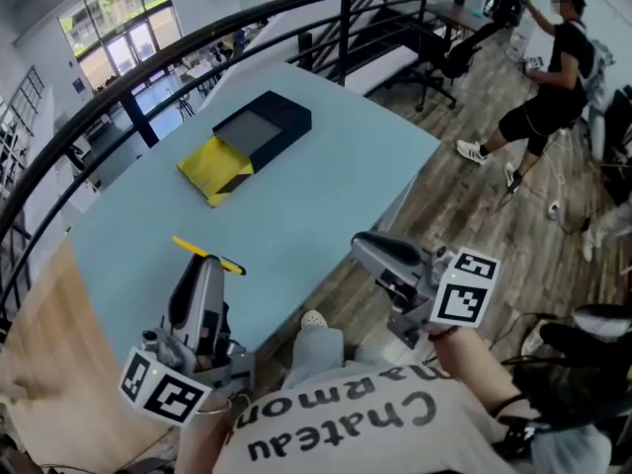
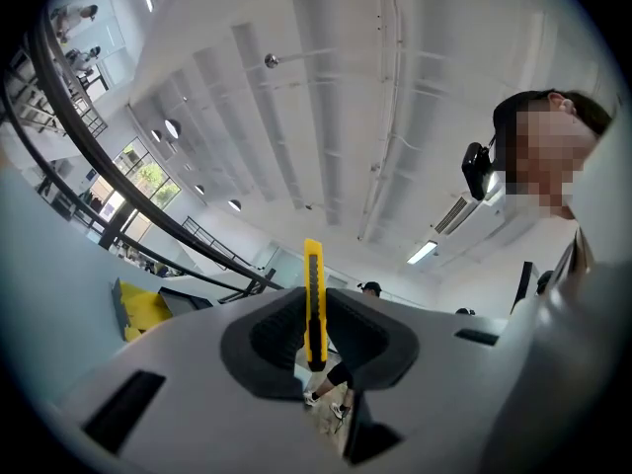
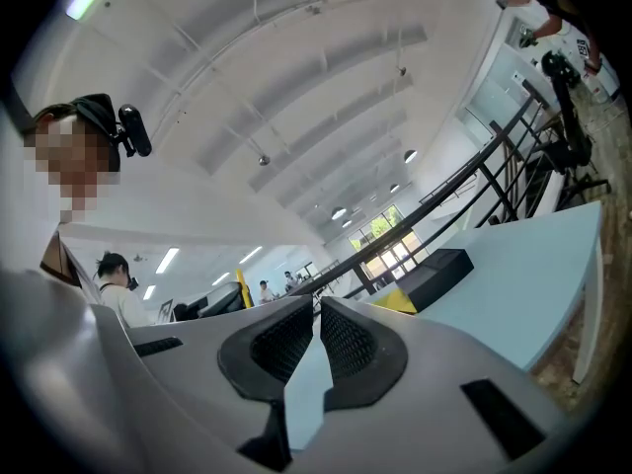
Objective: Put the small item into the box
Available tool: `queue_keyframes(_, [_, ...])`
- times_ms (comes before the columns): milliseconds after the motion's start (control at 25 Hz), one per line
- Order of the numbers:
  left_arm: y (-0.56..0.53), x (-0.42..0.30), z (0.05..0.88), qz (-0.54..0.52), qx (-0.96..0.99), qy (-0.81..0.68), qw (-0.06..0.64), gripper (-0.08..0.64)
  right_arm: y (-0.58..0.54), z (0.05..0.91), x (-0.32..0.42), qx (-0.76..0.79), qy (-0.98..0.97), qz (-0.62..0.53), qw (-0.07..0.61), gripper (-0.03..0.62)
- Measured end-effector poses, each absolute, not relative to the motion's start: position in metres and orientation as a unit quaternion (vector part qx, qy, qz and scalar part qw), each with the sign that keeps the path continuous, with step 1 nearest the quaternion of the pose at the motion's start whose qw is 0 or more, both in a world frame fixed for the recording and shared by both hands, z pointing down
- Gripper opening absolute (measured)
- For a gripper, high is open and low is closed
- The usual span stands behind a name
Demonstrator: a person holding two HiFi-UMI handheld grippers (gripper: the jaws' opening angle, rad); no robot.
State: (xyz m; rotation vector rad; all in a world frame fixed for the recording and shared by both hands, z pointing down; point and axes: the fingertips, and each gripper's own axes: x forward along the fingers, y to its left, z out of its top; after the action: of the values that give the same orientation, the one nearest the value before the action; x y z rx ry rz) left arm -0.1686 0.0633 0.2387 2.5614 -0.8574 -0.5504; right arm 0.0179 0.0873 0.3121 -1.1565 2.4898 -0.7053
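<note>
A slim yellow utility knife [image 1: 208, 254] is clamped crosswise at the tips of my left gripper [image 1: 202, 265], held over the near edge of the light blue table [image 1: 326, 196]. In the left gripper view the knife [image 2: 313, 304] stands upright between the shut pads. The dark open box [image 1: 262, 126] with a yellow flap [image 1: 212, 171] lies farther up the table, well beyond both grippers. My right gripper [image 1: 365, 249] hovers off the table's near right edge, its jaws together and holding nothing. From the right gripper view the box [image 3: 434, 273] shows ahead to the right.
A black curved railing [image 1: 148, 77] runs behind the table. A person [image 1: 553, 77] stands on the wood floor at the far right beside an office chair [image 1: 464, 42]. My own knee and shoe [image 1: 314, 324] are below the table edge.
</note>
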Motion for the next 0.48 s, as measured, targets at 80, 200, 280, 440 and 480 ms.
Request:
queue_keyframes(80, [0.047, -0.159, 0.243, -0.192, 0.912, -0.301, 0.2, 0.061, 0.075, 0.316, 0.025, -0.407, 0.865, -0.252, 0.151, 0.047])
queue_keyframes(200, [0.021, -0.145, 0.247, -0.187, 0.914, -0.293, 0.209, 0.061, 0.054, 0.319, 0.034, -0.411, 0.862, -0.258, 0.147, 0.048])
queue_keyframes(280, [0.004, -0.136, 0.25, -0.184, 0.915, -0.288, 0.213, 0.061, 0.038, 0.321, 0.041, -0.416, 0.859, -0.259, 0.145, 0.048])
queue_keyframes(440, [-0.032, -0.129, 0.251, -0.185, 0.915, -0.286, 0.217, 0.061, 0.006, 0.32, 0.053, -0.425, 0.855, -0.26, 0.143, 0.048])
queue_keyframes(480, [-0.041, -0.128, 0.249, -0.187, 0.914, -0.287, 0.216, 0.061, -0.002, 0.319, 0.056, -0.426, 0.855, -0.259, 0.141, 0.048])
